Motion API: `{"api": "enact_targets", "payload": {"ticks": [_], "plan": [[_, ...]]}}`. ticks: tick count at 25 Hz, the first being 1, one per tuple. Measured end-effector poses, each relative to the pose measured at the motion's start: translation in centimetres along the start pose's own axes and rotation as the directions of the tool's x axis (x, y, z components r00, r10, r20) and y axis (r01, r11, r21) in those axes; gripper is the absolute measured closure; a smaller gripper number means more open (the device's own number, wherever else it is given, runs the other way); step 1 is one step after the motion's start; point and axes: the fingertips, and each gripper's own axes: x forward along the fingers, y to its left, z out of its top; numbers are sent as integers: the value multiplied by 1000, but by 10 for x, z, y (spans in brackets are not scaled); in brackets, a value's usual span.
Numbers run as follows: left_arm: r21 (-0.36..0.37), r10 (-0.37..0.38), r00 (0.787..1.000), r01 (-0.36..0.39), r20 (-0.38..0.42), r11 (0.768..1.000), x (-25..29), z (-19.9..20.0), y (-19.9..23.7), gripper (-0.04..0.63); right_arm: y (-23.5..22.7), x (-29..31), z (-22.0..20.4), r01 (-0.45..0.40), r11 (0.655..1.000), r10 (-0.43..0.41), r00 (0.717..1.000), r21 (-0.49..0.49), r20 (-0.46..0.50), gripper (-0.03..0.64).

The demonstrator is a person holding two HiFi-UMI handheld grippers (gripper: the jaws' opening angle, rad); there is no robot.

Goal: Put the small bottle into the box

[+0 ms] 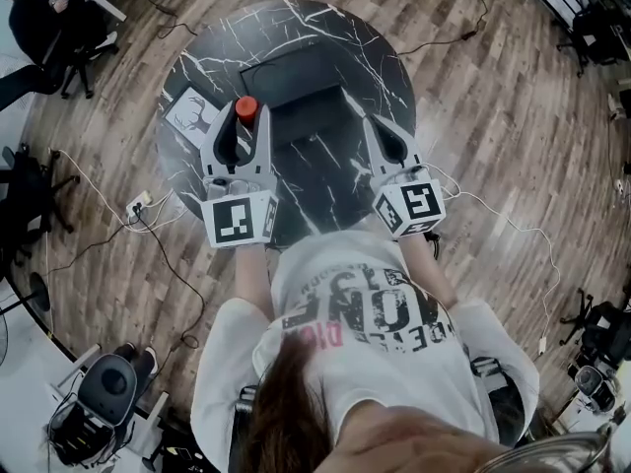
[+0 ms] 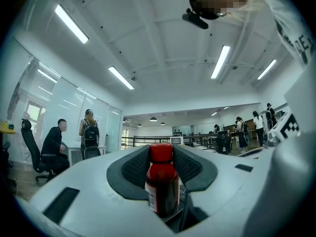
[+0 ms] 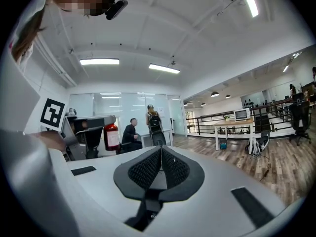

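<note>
Small bottle (image 2: 162, 184) — upright, cap up

Small bottle (image 2: 162, 184) between tongs (image 2: 162, 168)

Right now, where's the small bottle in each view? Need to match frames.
Head view: small bottle up and left of centre, red cap showing between the left gripper's jaws.
Left gripper view: bottom centre, upright, clamped between the jaws.
Right gripper view: left of centre, held by the left gripper.
Shared landmark: seated person in black.
</note>
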Motion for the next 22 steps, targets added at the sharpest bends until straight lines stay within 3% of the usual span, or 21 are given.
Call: {"api": "enact_targets", "payload": {"ticks": [22], "plan": [[-14,-58,998,58,2,998,49,-8,7,453,-17,17,-22,37,999,-35,997,20,-65,615]]}}
